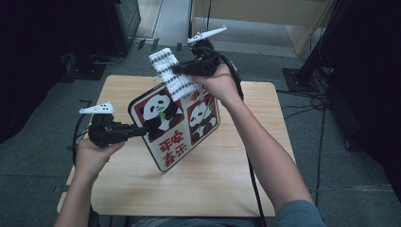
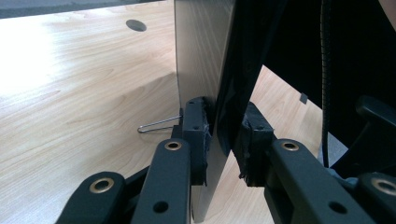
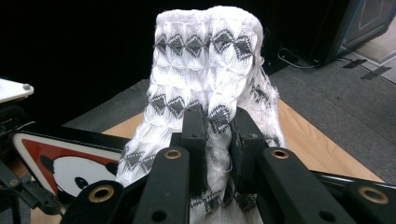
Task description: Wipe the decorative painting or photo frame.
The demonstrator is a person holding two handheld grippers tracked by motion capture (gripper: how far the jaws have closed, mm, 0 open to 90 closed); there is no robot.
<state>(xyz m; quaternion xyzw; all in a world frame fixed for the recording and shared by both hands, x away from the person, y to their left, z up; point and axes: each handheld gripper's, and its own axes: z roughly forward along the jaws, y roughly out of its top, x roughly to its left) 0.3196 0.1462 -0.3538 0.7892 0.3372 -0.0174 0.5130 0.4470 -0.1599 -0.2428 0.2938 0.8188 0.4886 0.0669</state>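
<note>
A framed panda picture (image 1: pixel 175 127), red and white with a black rim, is held tilted above the wooden table (image 1: pixel 213 184). My left gripper (image 1: pixel 139 130) is shut on its left edge. In the left gripper view the pads (image 2: pixel 196 135) pinch the frame's thin edge (image 2: pixel 229 70), and a wire hook (image 2: pixel 156 124) sticks out from the back. My right gripper (image 1: pixel 178 70) is shut on a white cloth with grey diamonds (image 1: pixel 169 71), which rests against the picture's top corner. The right gripper view has the jaws (image 3: pixel 218 130) clamped on the bunched cloth (image 3: pixel 205 60) over the panda picture (image 3: pixel 70 163).
The table stands on grey carpet with cables (image 1: pixel 302 101) trailing at the right. Dark furniture (image 1: pixel 47 38) lines the left and right sides. A round cable hole (image 2: pixel 136 25) sits in the tabletop. The person's forearms reach in from the bottom.
</note>
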